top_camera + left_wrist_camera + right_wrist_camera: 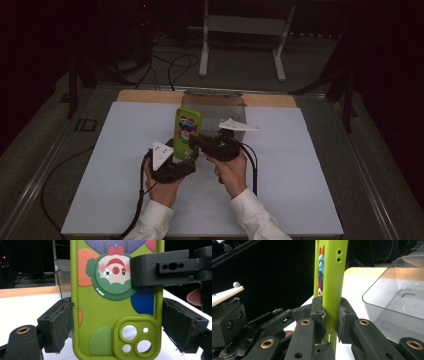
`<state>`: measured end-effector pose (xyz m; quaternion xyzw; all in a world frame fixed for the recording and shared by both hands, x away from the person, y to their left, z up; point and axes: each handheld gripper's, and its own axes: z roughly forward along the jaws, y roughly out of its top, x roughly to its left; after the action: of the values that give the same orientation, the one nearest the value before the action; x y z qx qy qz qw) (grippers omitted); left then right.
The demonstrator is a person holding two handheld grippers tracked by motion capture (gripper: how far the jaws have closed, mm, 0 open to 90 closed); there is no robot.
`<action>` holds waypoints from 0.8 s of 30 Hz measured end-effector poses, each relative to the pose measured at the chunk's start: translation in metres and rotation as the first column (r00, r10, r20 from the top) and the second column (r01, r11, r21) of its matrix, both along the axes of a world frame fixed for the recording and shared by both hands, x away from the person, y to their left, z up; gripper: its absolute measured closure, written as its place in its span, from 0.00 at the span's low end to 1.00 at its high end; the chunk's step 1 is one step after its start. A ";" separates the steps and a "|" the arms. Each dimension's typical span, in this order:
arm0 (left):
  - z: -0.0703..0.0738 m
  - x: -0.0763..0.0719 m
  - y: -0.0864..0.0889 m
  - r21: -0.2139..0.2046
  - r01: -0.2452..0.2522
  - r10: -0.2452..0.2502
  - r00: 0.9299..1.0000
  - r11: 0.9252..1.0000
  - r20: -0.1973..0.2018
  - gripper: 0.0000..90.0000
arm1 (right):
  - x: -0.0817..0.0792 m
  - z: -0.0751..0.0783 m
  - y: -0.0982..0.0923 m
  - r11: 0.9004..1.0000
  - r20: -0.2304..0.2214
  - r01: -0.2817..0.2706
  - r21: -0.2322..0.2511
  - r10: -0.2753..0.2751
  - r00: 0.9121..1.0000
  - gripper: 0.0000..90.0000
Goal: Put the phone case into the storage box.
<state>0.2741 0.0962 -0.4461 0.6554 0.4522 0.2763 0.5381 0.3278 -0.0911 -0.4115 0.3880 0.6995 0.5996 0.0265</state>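
I see the white surface [300, 190] filling most of the high view, wood strip along its far edge. Clear bin [214, 107] sits at the far middle, just behind the work; in the right gripper view it is off to the right [397, 307], apart from the case.

Green phone case [187, 132] stands upright near the centre of the surface, just in front of the bin. Printed back with cartoon art faces my left gripper camera [112, 312], camera cutouts at the bottom, so it is upside down.

Left gripper [186, 157] comes in low from the left, my left hand [160, 182] on it. Its fingers [58, 323] bracket the case's lower end across its width. Left pad touches the edge; right pad looks just shy of the other edge, so I can't tell if it is truly gripping.

Right gripper [196, 141] reaches in from the right, right hand [231, 172] behind it. Its fingers [344, 315] are clenched on the case's thin side wall [332, 290], one pad each side, pressing. In the left gripper view one of its fingers [160, 268] lies flat across the case's back at the right edge.
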 end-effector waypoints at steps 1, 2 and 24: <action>0.001 0.000 0.000 0.012 0.005 -0.005 1.000 1.000 0.006 0.16 | 0.000 0.001 0.000 1.000 0.000 0.000 0.000 0.000 1.000 0.87; 0.002 -0.001 -0.001 0.032 0.007 -0.007 1.000 0.999 0.011 0.15 | -0.001 0.001 0.000 1.000 0.003 0.005 0.000 -0.005 1.000 0.87; -0.002 -0.019 0.087 0.231 0.003 -0.012 0.999 0.973 0.037 0.00 | 0.002 0.013 -0.015 0.998 -0.035 0.056 -0.032 -0.057 0.998 0.87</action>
<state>0.2555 0.1831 -0.4478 0.7099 0.4043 0.3374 0.4676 0.3298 -0.1062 -0.3985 0.4178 0.6979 0.5806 0.0372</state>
